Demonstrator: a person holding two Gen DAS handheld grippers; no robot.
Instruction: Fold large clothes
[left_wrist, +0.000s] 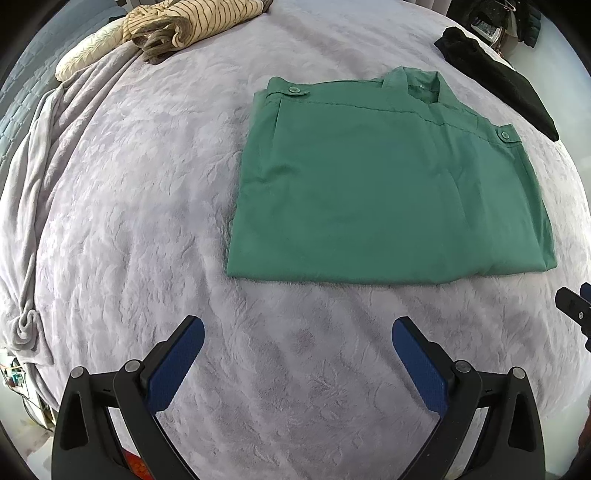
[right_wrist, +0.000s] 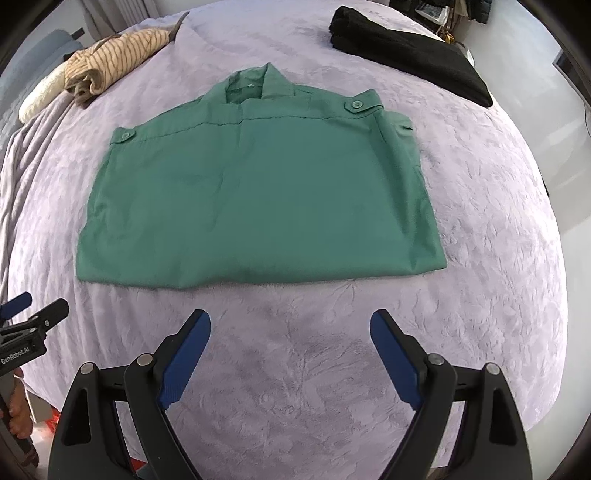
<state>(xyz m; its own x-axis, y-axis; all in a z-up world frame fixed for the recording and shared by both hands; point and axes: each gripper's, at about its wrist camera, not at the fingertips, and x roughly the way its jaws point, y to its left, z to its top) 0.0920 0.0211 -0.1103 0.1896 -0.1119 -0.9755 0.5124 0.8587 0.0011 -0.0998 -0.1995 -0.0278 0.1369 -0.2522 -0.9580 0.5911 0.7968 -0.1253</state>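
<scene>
Left of the green shirt (right_wrist: 258, 184), a striped beige garment (right_wrist: 118, 59) lay bunched. The shirt itself, smooth woven cloth folded into a flat rectangle, rested mid-bed on the embossed plush lilac blanket (right_wrist: 480, 258). Both the left gripper (left_wrist: 297, 347) and the right gripper (right_wrist: 290, 338) stood near its hem, fingers wide and empty. A careless regrasp could drag the layers apart.

- Left tongs (left_wrist: 298, 332) pointing steeply down, jaws spread wide, nothing between the blue pads (left_wrist: 173, 365).
- Right tongs (right_wrist: 291, 325) angled down likewise — jaws wide apart, gap empty, pads (right_wrist: 184, 358) pressing on nothing.
- Bare fingers (right_wrist: 16, 413) curled round the left handle, seen at the right view's edge.
</scene>
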